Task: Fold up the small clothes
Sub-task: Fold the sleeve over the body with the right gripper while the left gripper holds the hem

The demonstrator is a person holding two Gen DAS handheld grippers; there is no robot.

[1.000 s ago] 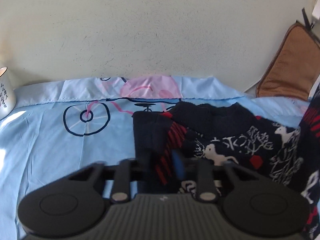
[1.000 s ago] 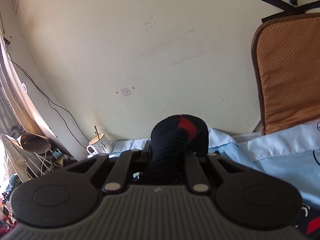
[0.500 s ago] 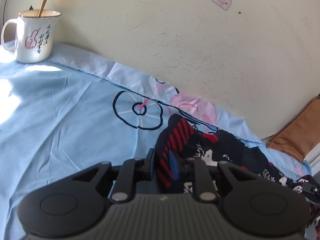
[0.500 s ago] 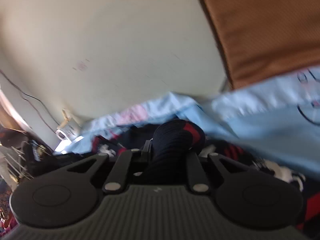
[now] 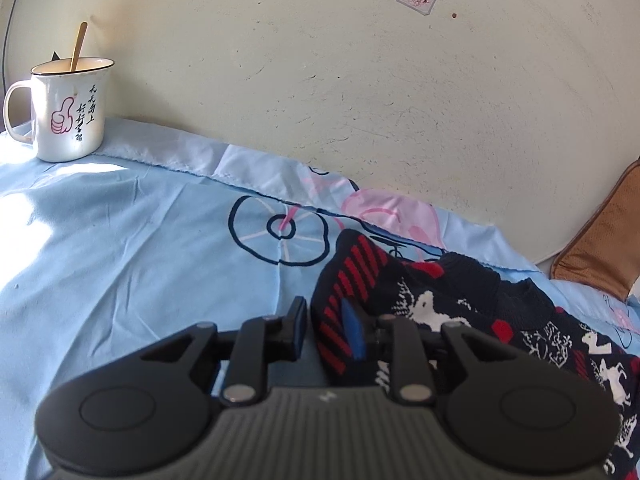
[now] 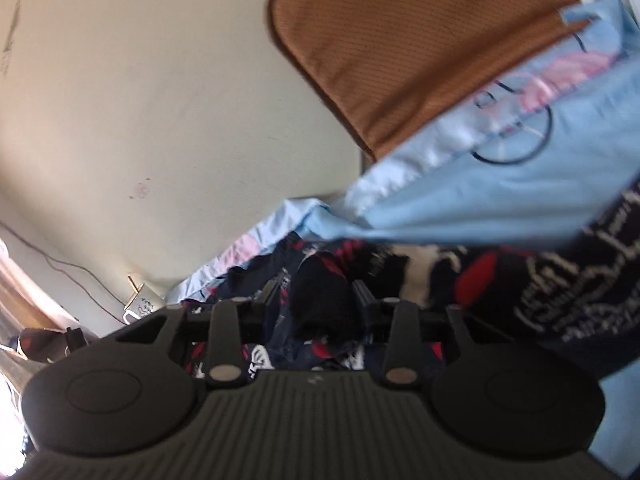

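A small dark navy sweater (image 5: 472, 312) with red stripes and white reindeer lies on the light blue sheet (image 5: 120, 256). My left gripper (image 5: 326, 320) has its jaws a little apart around the red-striped cuff (image 5: 352, 276) of a sleeve; the cloth sits between the pads. My right gripper (image 6: 318, 300) is shut on a bunched dark fold (image 6: 320, 300) of the same sweater (image 6: 560, 280), low over the garment. The right view is tilted and blurred.
A white enamel mug (image 5: 66, 108) with a spoon stands at the back left by the cream wall (image 5: 360, 100); it also shows in the right wrist view (image 6: 144, 304). A brown cushion (image 6: 420, 52) leans on the wall at the right.
The left gripper swung left with the sleeve cuff, bringing the mug into view, and its jaws have widened slightly. The right gripper tipped down from the wall onto the sweater, still holding the fold.
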